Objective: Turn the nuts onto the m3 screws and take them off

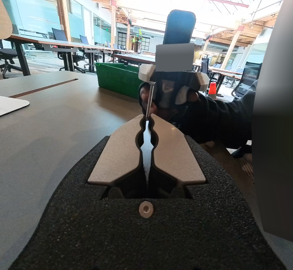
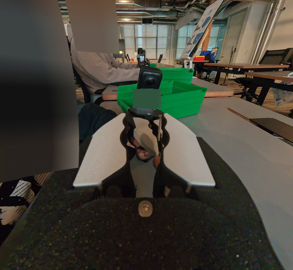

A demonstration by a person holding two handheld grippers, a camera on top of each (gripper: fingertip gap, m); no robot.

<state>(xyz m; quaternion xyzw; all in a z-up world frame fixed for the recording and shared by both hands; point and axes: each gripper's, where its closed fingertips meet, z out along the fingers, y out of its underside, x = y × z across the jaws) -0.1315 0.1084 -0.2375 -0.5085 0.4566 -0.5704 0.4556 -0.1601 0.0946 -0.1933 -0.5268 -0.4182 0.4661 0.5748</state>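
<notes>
The left gripper (image 1: 147, 117) has its fingers closed on the lower tip of a long thin screw (image 1: 150, 100), which stands nearly upright above the desk (image 1: 63, 127). The right gripper (image 2: 143, 119) has its fingers parted, the screw just beside one, perhaps touching. No nut is visible; threading seems not yet begun.
</notes>
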